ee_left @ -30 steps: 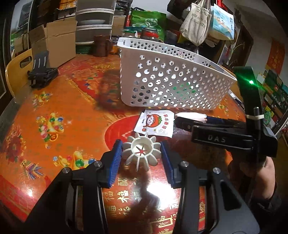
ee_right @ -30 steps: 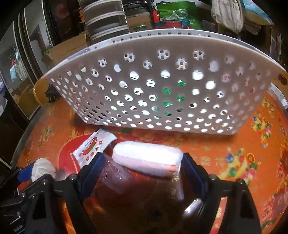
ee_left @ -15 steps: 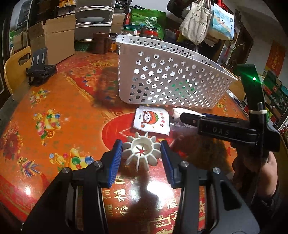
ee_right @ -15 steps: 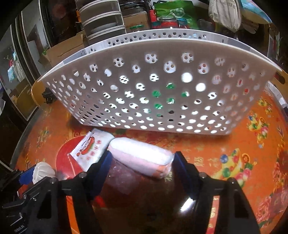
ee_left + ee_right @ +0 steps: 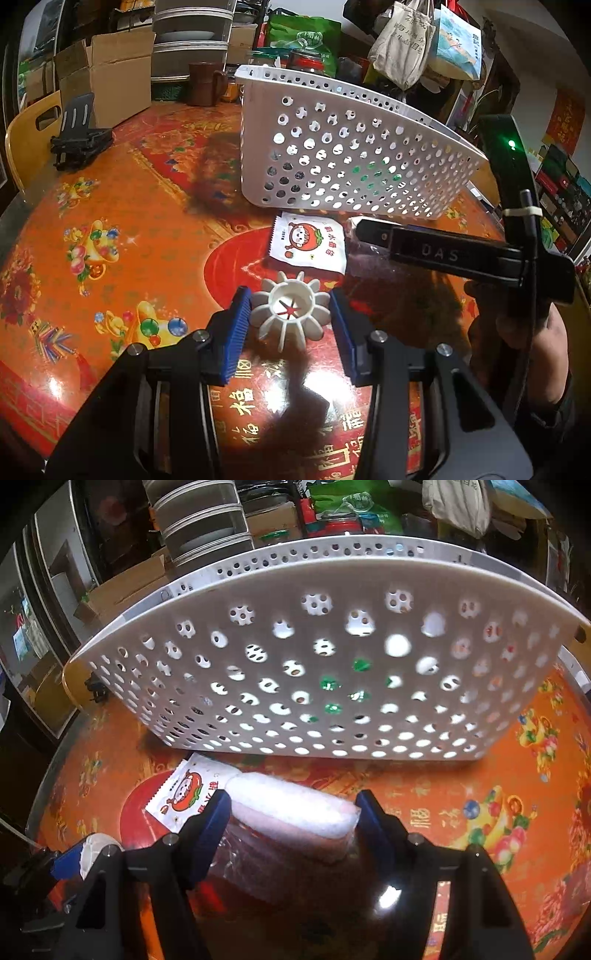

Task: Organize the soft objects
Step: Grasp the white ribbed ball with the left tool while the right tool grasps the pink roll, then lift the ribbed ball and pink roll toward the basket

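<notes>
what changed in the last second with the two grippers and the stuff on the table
The right gripper narrowed its jaws onto the ends of the white roll, which earlier lay loose between them. The left gripper stayed shut on the ribbed toy. The basket and snack packet did not move.

1 basket (image 5: 343,155), 1 sachet (image 5: 308,242), 1 roll (image 5: 291,812)

The inside of the white basket (image 5: 314,657) beyond the fingers is hidden by its near wall; only green flecks show through the holes. The wrapped pink roll (image 5: 295,812) is blurred, and its clear wrapping fades into glare between the fingers. In the left wrist view the right gripper's arm covers all but the roll's tip. The packet (image 5: 308,242) print is too small to read.
</notes>
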Demonstrator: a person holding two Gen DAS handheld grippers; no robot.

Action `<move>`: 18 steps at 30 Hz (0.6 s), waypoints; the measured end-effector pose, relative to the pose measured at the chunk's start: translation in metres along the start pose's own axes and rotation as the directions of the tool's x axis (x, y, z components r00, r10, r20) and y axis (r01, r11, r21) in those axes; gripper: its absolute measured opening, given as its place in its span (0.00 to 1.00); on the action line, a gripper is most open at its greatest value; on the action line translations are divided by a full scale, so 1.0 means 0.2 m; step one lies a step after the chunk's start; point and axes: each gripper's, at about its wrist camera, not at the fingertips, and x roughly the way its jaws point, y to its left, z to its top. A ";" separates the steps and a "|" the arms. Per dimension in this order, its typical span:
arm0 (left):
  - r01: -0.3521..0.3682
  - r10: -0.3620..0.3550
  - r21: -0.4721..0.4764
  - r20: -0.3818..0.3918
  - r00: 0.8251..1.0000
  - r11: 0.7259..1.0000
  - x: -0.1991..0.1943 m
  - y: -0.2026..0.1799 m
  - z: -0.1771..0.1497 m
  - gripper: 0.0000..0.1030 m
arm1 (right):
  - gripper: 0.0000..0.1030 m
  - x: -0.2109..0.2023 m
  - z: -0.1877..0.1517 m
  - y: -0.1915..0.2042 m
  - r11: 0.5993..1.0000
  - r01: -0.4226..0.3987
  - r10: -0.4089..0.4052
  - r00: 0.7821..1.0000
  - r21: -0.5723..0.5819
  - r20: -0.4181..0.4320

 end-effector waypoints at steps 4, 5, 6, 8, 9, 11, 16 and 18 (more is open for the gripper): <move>0.003 -0.003 0.000 0.001 1.000 1.000 0.00 0.00 0.00 0.39 | 0.75 0.03 0.00 0.04 0.998 0.041 -0.041 0.999 -0.042 -0.005; 0.003 -0.003 0.000 0.001 1.000 1.000 0.00 0.00 0.00 0.39 | 0.76 0.03 0.00 0.06 0.997 0.050 -0.051 0.999 -0.066 -0.011; 0.002 -0.002 -0.002 0.002 1.000 1.000 0.00 0.00 0.00 0.39 | 0.76 0.04 -0.01 0.07 0.994 0.063 -0.064 0.998 -0.086 -0.011; 0.003 -0.003 -0.007 0.001 1.000 1.000 0.00 0.01 0.00 0.39 | 0.76 0.04 -0.01 0.09 0.991 0.077 -0.078 0.997 -0.109 -0.009; 0.004 -0.004 -0.009 0.000 1.000 1.000 0.00 0.01 0.00 0.39 | 0.74 0.04 -0.02 0.09 0.990 0.082 -0.083 0.997 -0.113 -0.008; 0.004 -0.004 -0.009 -0.002 1.000 1.000 0.00 0.01 -0.01 0.39 | 0.65 0.02 -0.02 0.08 0.989 0.084 -0.085 0.996 -0.120 -0.005; 0.004 -0.004 -0.006 -0.001 1.000 1.000 0.00 0.00 -0.01 0.39 | 0.42 -0.05 -0.06 -0.02 0.994 0.053 -0.052 0.999 -0.095 0.013; 0.005 -0.005 -0.005 -0.001 1.000 1.000 0.00 0.00 -0.01 0.39 | 0.39 -0.06 -0.07 -0.05 0.995 0.033 -0.033 0.999 -0.094 0.006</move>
